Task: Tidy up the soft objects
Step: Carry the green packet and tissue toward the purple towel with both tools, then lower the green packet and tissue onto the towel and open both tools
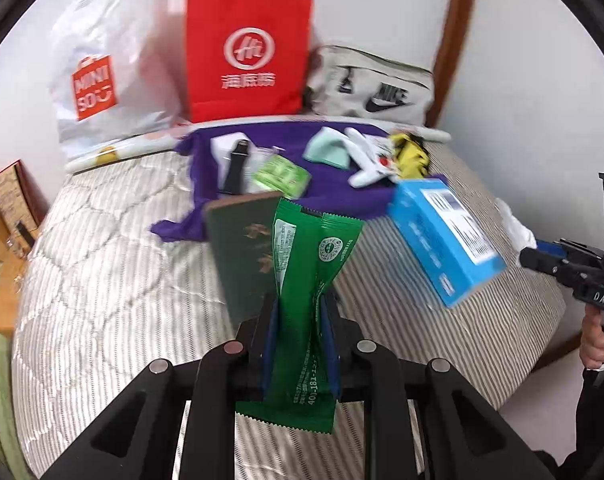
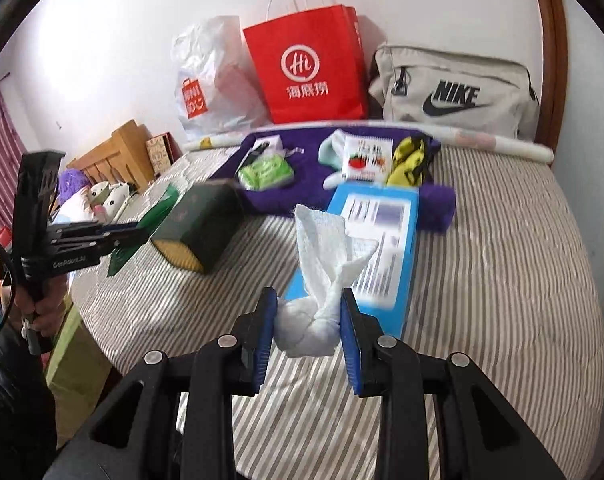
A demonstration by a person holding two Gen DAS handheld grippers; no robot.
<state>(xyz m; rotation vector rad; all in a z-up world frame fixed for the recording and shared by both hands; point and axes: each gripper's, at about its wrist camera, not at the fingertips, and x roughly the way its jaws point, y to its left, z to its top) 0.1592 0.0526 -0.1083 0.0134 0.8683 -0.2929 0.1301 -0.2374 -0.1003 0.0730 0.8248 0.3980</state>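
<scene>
Readable: Nike pouch [image 2: 454, 92], Miniso bag [image 1: 102, 76]; "400-181" on green sachet [image 1: 310, 280].

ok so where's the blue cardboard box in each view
Left wrist view: blue cardboard box sits right of centre, on the striped bed beside the purple cloth.
Right wrist view: it lies at centre, behind the knotted white tissue.
Shared landmark: the red paper bag against the wall.
</scene>
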